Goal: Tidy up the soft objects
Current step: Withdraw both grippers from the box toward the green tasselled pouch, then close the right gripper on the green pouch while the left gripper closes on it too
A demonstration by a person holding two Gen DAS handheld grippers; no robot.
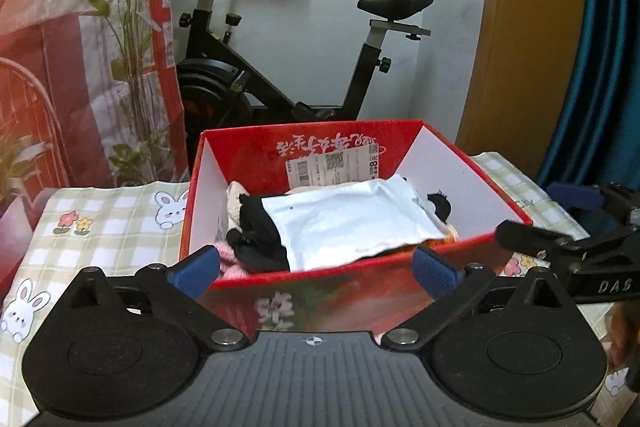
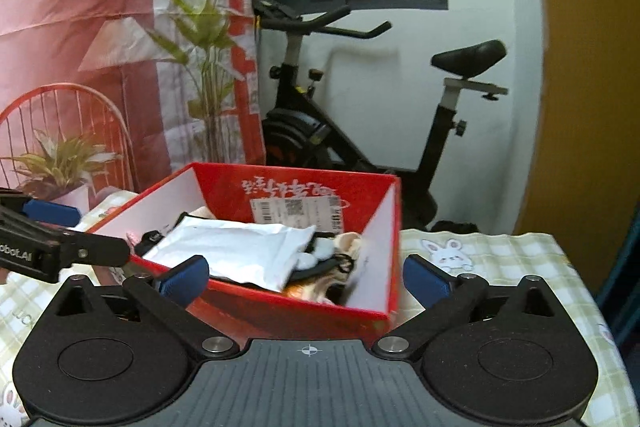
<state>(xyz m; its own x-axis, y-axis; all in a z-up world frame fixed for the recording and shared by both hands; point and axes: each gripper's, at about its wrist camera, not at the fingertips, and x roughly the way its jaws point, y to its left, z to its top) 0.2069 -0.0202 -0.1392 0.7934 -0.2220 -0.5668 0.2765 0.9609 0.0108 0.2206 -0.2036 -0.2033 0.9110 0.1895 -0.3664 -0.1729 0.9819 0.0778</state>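
1. The left tongs (image 1: 316, 273) stand wide open with nothing between the blue pads, one on either side of the near wall of the red cardboard box (image 1: 352, 283).
2. The right tongs (image 2: 306, 281) are likewise spread open and empty, straddling the box's near right corner.
3. The box rests on a worktop covered by a green checked cloth with rabbits (image 1: 92, 227).
4. Inside the box, a white padded mailer (image 1: 352, 223) lies on top of the soft things: a black fabric piece (image 1: 260, 239) at its left edge, a pink knitted item (image 1: 230, 261) in the near left corner, and orange and cream plush (image 2: 320, 287) at the right.
5. A shipping label (image 1: 332, 167) is stuck on the box's far inner wall.
6. Behind the worktop stands a black exercise bike (image 1: 280, 67) against a white wall.
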